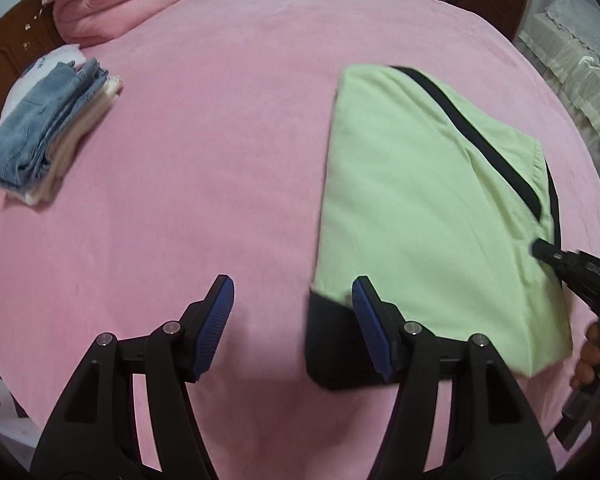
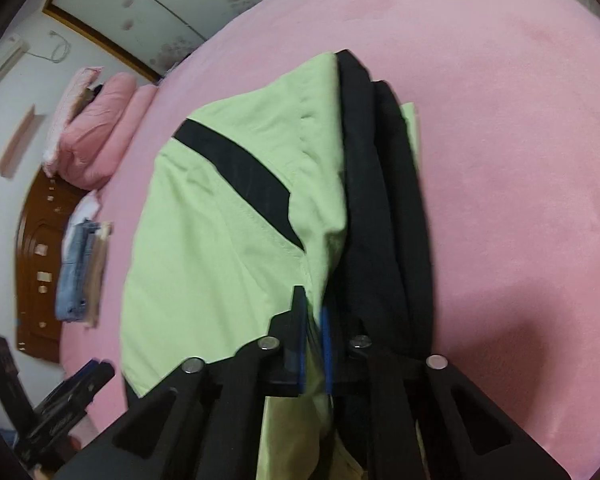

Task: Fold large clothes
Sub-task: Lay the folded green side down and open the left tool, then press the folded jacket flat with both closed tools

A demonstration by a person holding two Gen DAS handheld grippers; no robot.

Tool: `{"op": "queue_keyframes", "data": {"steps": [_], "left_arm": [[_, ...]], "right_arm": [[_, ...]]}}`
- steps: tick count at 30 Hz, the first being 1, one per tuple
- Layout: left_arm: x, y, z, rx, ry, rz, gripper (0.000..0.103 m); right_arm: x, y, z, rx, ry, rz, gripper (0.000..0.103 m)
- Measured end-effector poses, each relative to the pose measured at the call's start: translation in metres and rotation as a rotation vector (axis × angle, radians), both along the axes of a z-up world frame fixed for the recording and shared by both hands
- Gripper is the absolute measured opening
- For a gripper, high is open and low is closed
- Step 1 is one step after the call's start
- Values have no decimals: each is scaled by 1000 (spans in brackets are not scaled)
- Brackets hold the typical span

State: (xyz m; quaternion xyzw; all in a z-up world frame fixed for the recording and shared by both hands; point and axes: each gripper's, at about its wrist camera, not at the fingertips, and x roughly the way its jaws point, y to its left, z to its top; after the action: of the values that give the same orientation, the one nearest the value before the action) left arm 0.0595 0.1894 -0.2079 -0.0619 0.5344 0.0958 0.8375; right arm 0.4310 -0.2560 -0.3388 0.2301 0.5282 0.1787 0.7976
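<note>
Your right gripper (image 2: 314, 316) pinches a soft fold of the light-green garment (image 1: 412, 200), black-striped, lying folded into a smooth wedge on the plush pink bedspread (image 1: 220, 140). Your left gripper (image 1: 292, 308) hangs wide open, ribbed blue pads (image 1: 216, 320) bare, beside its dark edge.

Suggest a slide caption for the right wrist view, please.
Right gripper pinches the green garment on the pink bed.

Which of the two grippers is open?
The left gripper: its blue pads stand wide apart over the pink bed. The right gripper is pinched on the green garment.
</note>
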Motion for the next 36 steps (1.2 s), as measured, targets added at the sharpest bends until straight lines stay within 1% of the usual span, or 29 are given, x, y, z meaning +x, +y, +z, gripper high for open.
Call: {"op": "queue_keyframes", "data": {"steps": [2, 3, 5, 6, 8, 9, 10, 12, 14, 15, 16, 18, 19, 20, 21, 22, 23, 24, 25, 26, 27, 28, 29, 30, 31, 32, 34, 35, 36], "left_arm": [[11, 1, 5, -20, -21, -1, 58], [13, -9, 7, -36, -29, -7, 58], [24, -13, 9, -82, -31, -21, 58], [29, -16, 4, -95, -14, -25, 58], [40, -17, -3, -66, 17, -13, 58], [44, -19, -5, -44, 26, -8, 58], [46, -21, -5, -47, 22, -14, 58], [46, -23, -1, -64, 15, -34, 58], [42, -26, 6, -72, -6, -58, 58], [40, -28, 11, -75, -13, -71, 58], [37, -32, 15, -84, -18, -88, 58], [31, -41, 24, -117, -26, -131, 58], [29, -42, 26, -138, -32, -148, 58], [28, -44, 27, -181, -37, -179, 58], [27, -48, 27, -214, -31, -204, 55], [28, -53, 24, -258, -8, -242, 40], [28, -61, 21, -271, 21, -263, 30], [31, -68, 11, -263, 78, -276, 21], [32, -72, 3, -251, 117, -278, 20], [32, -76, -5, -231, 149, -278, 20], [31, -77, -8, -211, 155, -279, 20], [29, -78, -10, -184, 151, -291, 20], [28, -78, -12, -167, 150, -299, 19], [26, -78, -13, -150, 159, -307, 9], [26, -74, -17, -121, 187, -296, 0], [28, -64, -21, -147, 211, -267, 0], [27, -47, -19, -225, 220, -190, 0], [27, -41, -17, -228, 216, -166, 0], [27, -38, -11, -197, 201, -153, 0]], "right_arm": [[0, -14, 8, 29, -31, -41, 3], [-5, -20, 16, 34, -50, -52, 3], [-13, -28, 29, 16, -68, -51, 3], [-18, -30, 27, -22, -64, -52, 3], [-25, -28, 16, -120, -78, -56, 3], [-28, -25, 5, -181, -80, -59, 3], [-29, -24, -7, -209, -56, -71, 3], [-30, -28, -18, -186, 2, -132, 4], [-36, -25, -12, -219, 3, -160, 8], [-42, -22, -3, -250, -35, -168, 11], [-53, -14, 9, -303, -101, -171, 11], [-68, -6, 31, -429, -185, -189, 11], [-77, -1, 40, -453, -230, -190, 11], [-84, 2, 48, -426, -272, -181, 11], [-91, 4, 55, -351, -302, -155, 11], [-94, -1, 57, -266, -303, -120, 11], [-95, 4, 54, -129, -276, -57, 11], [-92, 15, 49, -47, -231, -15, 11], [-91, 24, 36, 31, -148, 22, 11], [-94, 18, 25, 88, -85, 43, 11], [-89, 42, 13, 116, -40, 64, 7], [-93, 49, -2, 110, 21, 99, 7], [-96, 52, -13, 60, 54, 113, 7], [-101, 53, -25, -43, 83, 115, 0], [-107, 50, -36, -113, 101, 108, 0], [-112, 34, -39, -124, 104, 89, 0], [-124, 15, -41, -101, 107, 33, 0], [-131, 11, -36, -203, 110, -12, 0], [-132, 11, -33, -325, 106, -44, 0]]}}
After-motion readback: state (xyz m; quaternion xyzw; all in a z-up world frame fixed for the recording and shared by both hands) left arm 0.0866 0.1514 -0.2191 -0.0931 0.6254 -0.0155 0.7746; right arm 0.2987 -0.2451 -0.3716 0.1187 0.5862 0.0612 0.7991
